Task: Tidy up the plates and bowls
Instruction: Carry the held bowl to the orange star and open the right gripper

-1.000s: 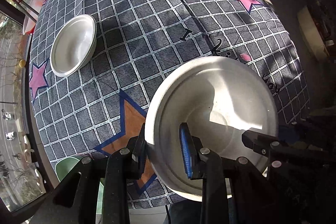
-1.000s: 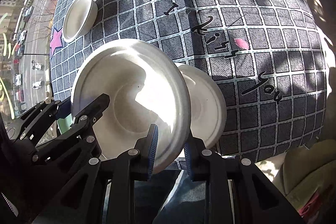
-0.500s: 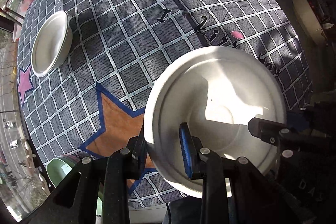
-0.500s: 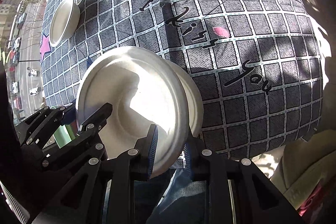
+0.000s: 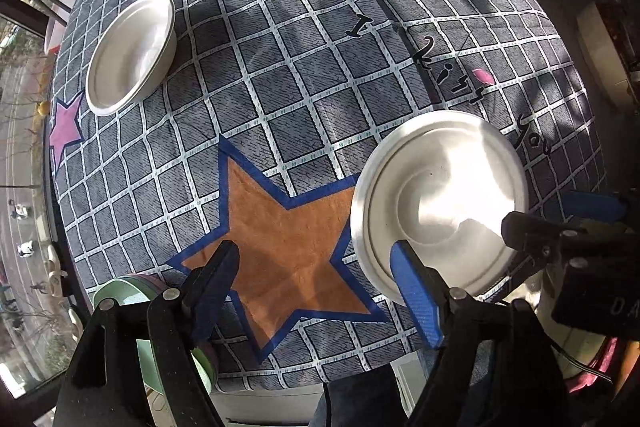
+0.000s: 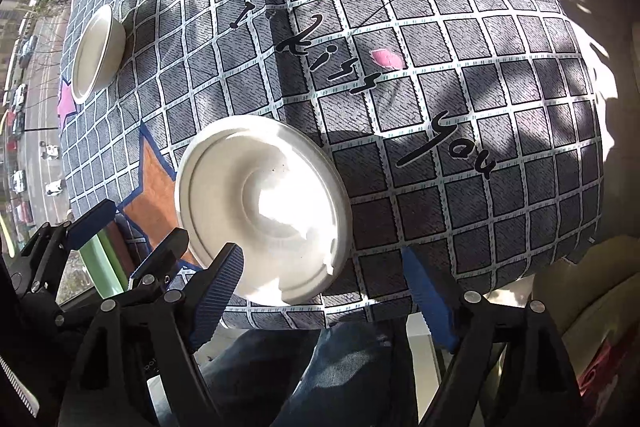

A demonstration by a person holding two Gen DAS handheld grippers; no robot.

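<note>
Left wrist view: left hand-held gripper point(image 5: 320, 291) has its jaws apart, just opened, nothing clamped; its right blue pad overlaps the near rim of the white plate point(image 5: 440, 203), contact not clear. The plate lies face up and flat on the worktop point(image 5: 280, 87) close to the near edge, beside the orange star point(image 5: 288, 247); its right and near rim is cut off by the right hand-held gripper's black finger point(image 5: 560, 239). Whether a second plate sits under it cannot be told here. A white bowl point(image 5: 132, 51) sits upright, far left near the worktop's left edge, with a wide run of bare checked cloth between the two. A green dish point(image 5: 124, 295) at the near-left corner is mostly hidden behind the finger. Right wrist view: right hand-held gripper point(image 6: 324, 291) has also just opened, jaws wide, with the plate's point(image 6: 264, 203) near rim between them, not pinched. Plate rim is just beside the near worktop edge point(image 6: 360, 311), apparently slightly overhanging. Bowl point(image 6: 96, 55) well apart at far left. Denim-clad legs point(image 6: 332, 367) show below the edge. Open cloth to the right of the plate.
</note>
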